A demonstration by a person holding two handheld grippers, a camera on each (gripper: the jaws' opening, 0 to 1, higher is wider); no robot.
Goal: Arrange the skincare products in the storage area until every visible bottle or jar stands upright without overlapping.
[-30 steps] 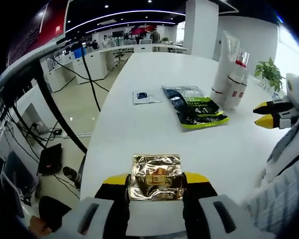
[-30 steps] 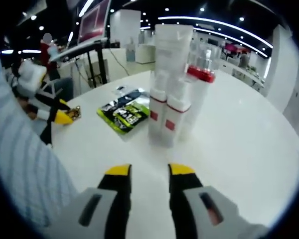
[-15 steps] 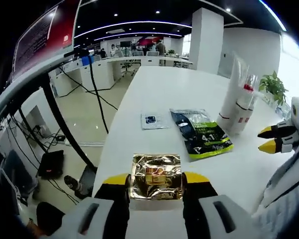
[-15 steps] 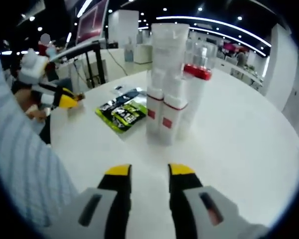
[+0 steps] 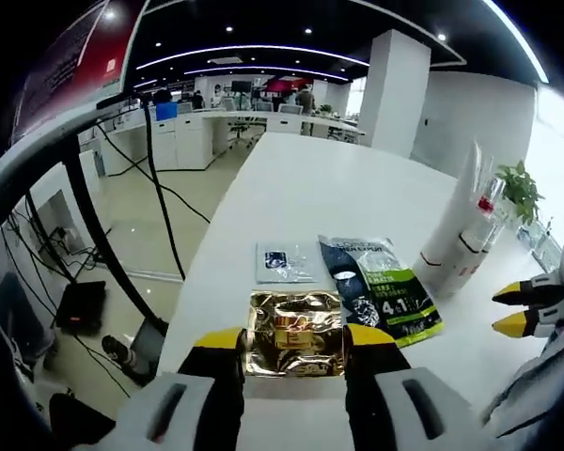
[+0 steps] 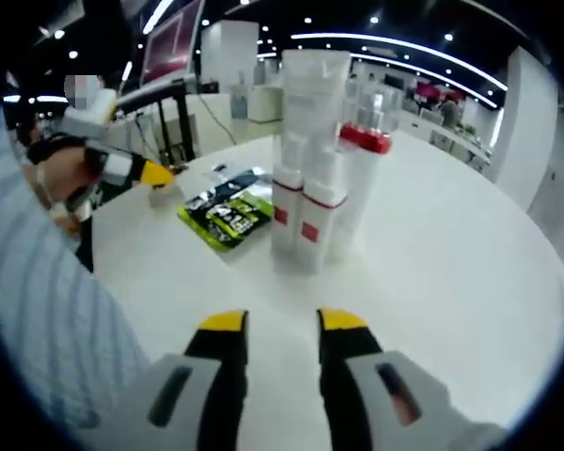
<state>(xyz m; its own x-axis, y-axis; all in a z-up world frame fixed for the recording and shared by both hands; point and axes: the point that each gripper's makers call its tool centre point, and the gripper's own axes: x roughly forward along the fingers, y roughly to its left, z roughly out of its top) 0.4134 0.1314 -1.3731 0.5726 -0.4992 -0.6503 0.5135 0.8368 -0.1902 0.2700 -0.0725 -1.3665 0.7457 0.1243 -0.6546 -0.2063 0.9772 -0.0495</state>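
Note:
My left gripper [image 5: 294,340] is shut on a crinkled gold sachet [image 5: 294,331], held above the near edge of the white table [image 5: 338,178]. A black-and-green sachet [image 5: 381,291] and a small white sachet [image 5: 284,263] lie flat just beyond it. White tubes with red bands [image 6: 301,160] and a clear bottle with a red cap [image 6: 359,188] stand upright close together. My right gripper [image 6: 282,324] hovers open in front of them with nothing between its fingers; it enters the left gripper view at the right as right gripper [image 5: 519,308]. The left gripper [image 6: 150,175] shows at the left.
A person's striped sleeve [image 6: 47,319] covers the left of the right gripper view. A potted plant [image 5: 519,183] stands beyond the tubes. Left of the table are floor, cables and a black stand [image 5: 94,235]. Desks and people are far behind.
The left gripper has carried the gold sachet up and toward the flat sachets. The right gripper has scarcely moved.

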